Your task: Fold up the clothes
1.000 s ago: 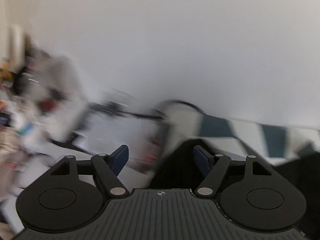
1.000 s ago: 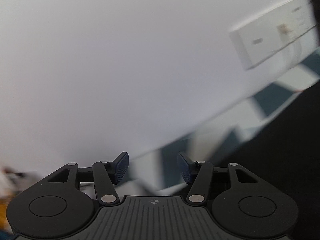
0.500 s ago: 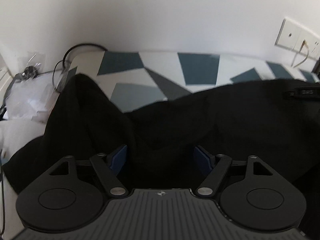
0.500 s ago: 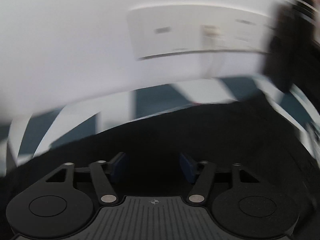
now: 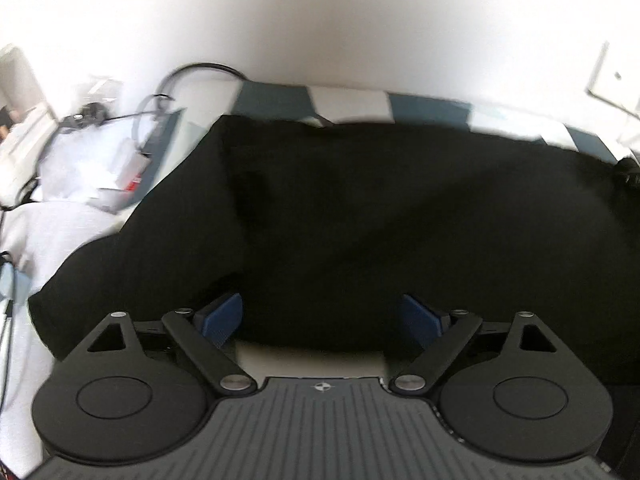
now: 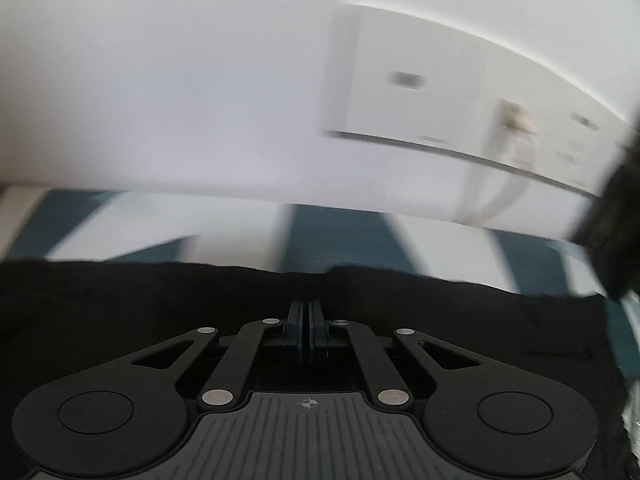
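The right gripper (image 6: 308,330) is pinched closed, whether on cloth I cannot tell, while the left gripper (image 5: 322,320) gapes wide at the near hem of the black garment (image 5: 380,208), spread to the patterned bedcover's (image 5: 348,100) far edge for folding.

One black garment (image 5: 400,220) is counted, spread across the middle of the left wrist view and filling 9 to 3 o'clock in the right. One patterned cover (image 5: 352,104) — blue and white — is seen at 12 o'clock. Two grippers are counted — left gripper (image 5: 322,320), right gripper (image 6: 307,330). One wall socket plate (image 6: 440,108) is found at 2 o'clock, one black cable (image 5: 192,70) at 10 o'clock
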The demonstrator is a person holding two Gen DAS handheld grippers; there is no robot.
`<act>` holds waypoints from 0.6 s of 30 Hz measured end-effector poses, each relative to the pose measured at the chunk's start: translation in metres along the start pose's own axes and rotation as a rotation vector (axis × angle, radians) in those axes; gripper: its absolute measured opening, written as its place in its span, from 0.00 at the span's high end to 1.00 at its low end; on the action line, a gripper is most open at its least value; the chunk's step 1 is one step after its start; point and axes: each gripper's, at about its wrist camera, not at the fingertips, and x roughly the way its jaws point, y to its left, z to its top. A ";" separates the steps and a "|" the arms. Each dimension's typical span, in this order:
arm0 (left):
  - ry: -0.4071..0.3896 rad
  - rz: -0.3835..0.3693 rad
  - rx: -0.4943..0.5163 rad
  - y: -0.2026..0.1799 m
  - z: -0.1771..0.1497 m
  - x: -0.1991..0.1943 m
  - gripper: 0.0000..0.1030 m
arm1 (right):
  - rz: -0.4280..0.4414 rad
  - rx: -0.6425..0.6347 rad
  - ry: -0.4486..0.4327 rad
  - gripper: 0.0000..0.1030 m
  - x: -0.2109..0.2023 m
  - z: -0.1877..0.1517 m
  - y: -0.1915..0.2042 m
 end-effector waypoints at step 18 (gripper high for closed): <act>-0.120 0.056 -0.122 0.054 -0.014 0.005 0.13 | 0.314 0.045 -0.036 0.74 -0.063 -0.039 0.034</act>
